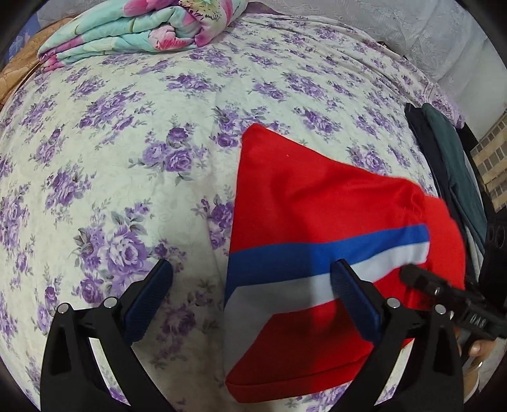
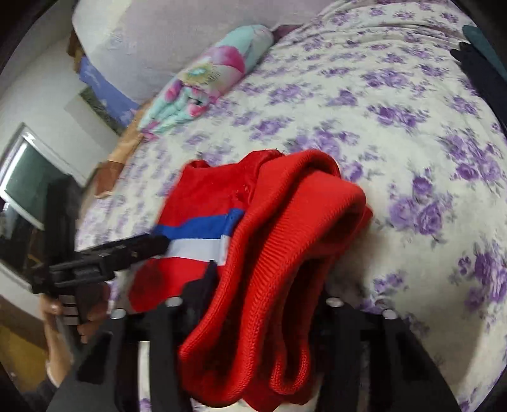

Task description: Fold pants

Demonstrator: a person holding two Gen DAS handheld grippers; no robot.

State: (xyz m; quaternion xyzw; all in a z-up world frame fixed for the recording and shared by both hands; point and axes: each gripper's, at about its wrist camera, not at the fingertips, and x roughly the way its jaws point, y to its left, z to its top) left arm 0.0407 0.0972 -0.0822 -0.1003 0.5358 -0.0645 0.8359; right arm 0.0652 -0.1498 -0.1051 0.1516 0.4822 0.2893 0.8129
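Observation:
The red pants (image 1: 317, 202) with a blue and white stripe lie folded on the flowered bed sheet (image 1: 126, 142). My left gripper (image 1: 253, 282) is open and empty, its right finger over the stripe, its left finger over the sheet. My right gripper (image 2: 266, 285) is shut on the ribbed red waistband (image 2: 279, 253) of the pants, which drapes over its fingers and hides them. The right gripper also shows in the left wrist view (image 1: 443, 291) at the pants' right edge. The left gripper shows in the right wrist view (image 2: 126, 253) at the left of the pants (image 2: 202, 196).
A folded floral quilt (image 1: 136, 28) lies at the far end of the bed. Dark garments (image 1: 450, 164) hang at the bed's right edge. A white wall and a window (image 2: 28, 177) are beyond the bed's left side.

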